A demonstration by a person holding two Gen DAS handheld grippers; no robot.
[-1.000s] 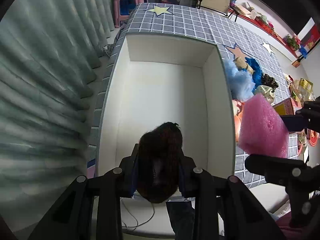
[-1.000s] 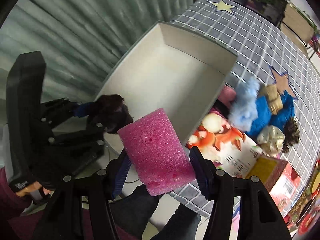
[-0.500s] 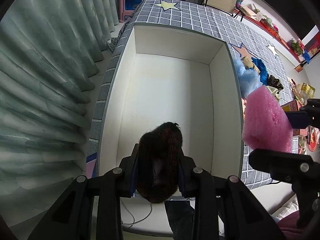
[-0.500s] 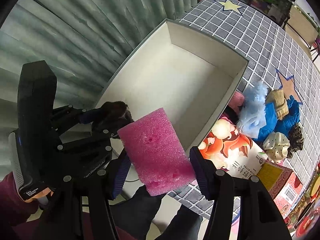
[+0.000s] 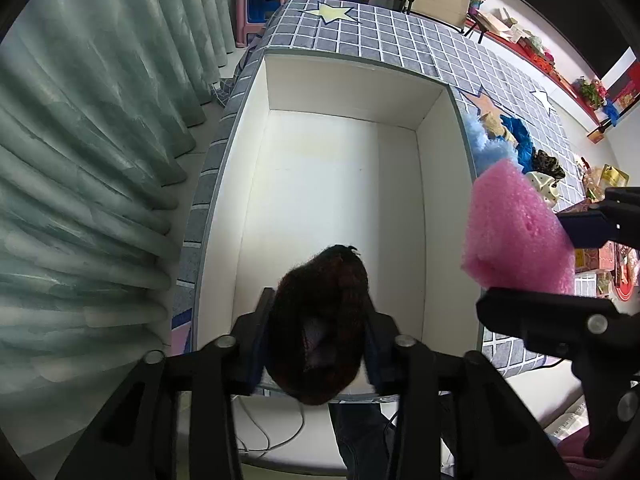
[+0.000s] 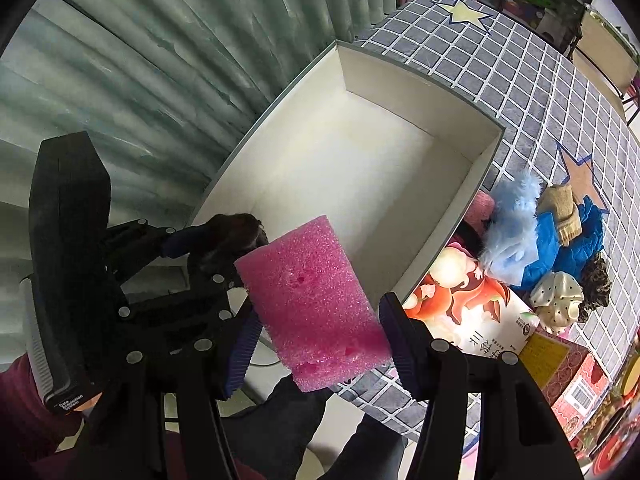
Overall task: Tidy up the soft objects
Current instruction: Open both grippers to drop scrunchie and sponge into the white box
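Note:
A dark brown furry ball [image 5: 320, 292] sits between the pads of my left gripper [image 5: 318, 340], over the near end of the white box [image 5: 440, 200]. The jaws are opening, and the ball still fills the gap and touches both pads. In the right wrist view the same ball [image 6: 232, 228] shows at left. My right gripper [image 6: 320, 320] is shut on a pink foam block [image 6: 312, 296], held above the box's near right corner. The foam block [image 5: 512, 232] also shows at the right of the left wrist view. Inside, the box [image 6: 420, 80] holds nothing.
Right of the box lies a pile: a light blue feathery piece [image 6: 512, 232], blue cloth [image 6: 560, 248], a beige knit [image 6: 564, 212], a spotted cream item [image 6: 556, 296] and a printed carton [image 6: 472, 312]. Green curtains [image 5: 100, 160] hang left. A pink stool [image 5: 260, 4] stands beyond the checked tablecloth [image 5: 400, 40].
The left jaws have spread a little and the brown ball has puffed out wider between them. The pink foam has edged closer to the box's right wall.

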